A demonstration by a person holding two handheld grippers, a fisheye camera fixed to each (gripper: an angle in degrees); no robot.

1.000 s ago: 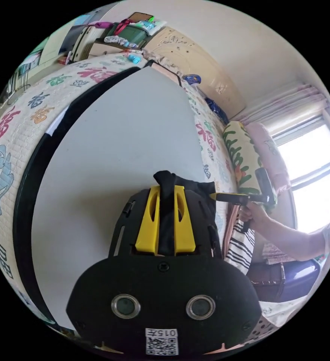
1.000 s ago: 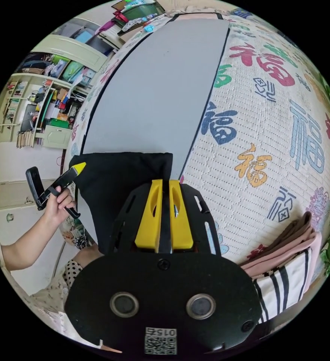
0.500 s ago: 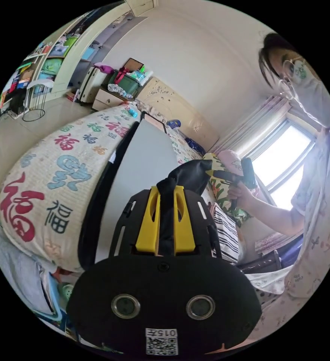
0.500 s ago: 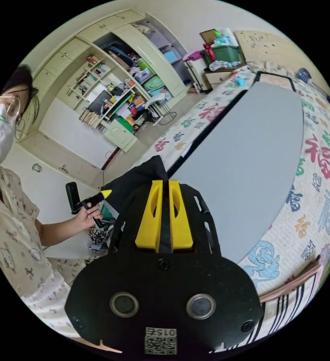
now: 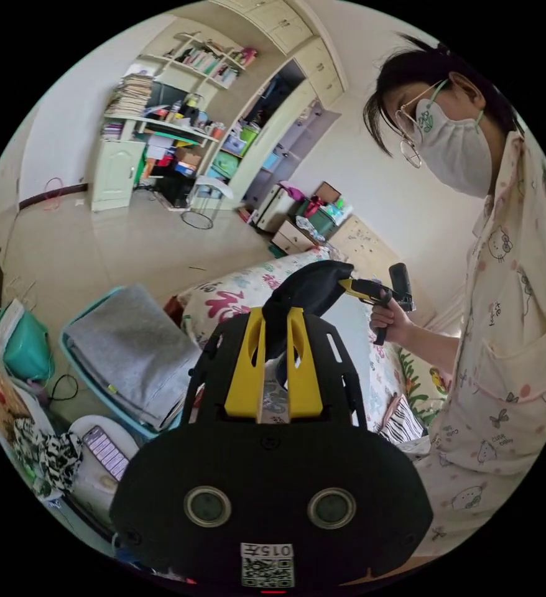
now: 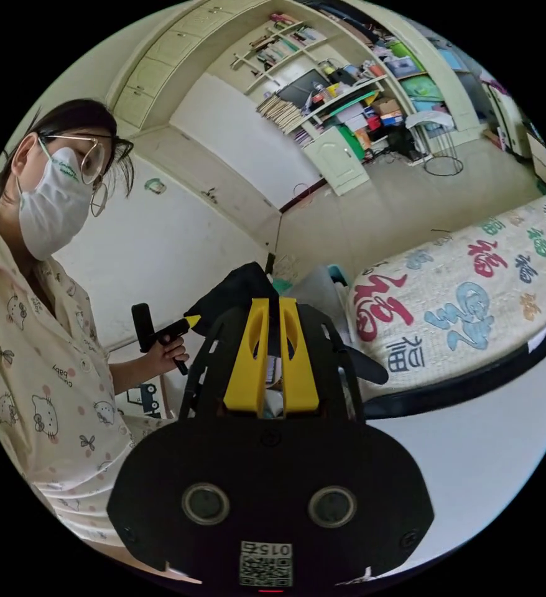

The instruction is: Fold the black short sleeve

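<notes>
Aloft, two grippers, left (image 5: 275,323) and right (image 6: 271,317), each clamp one black short sleeve (image 5: 307,289); one teal bin (image 5: 77,364) holds grey folded cloth (image 5: 127,351)

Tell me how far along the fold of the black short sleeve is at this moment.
Done: the black short sleeve looks already folded into a compact bundle. In hand: it hangs in the air between the left gripper and the right gripper, each shut on it, off the grey board on the bed. Left: setting it down, perhaps near the blue bin holding grey cloth; I cannot tell where.
</notes>
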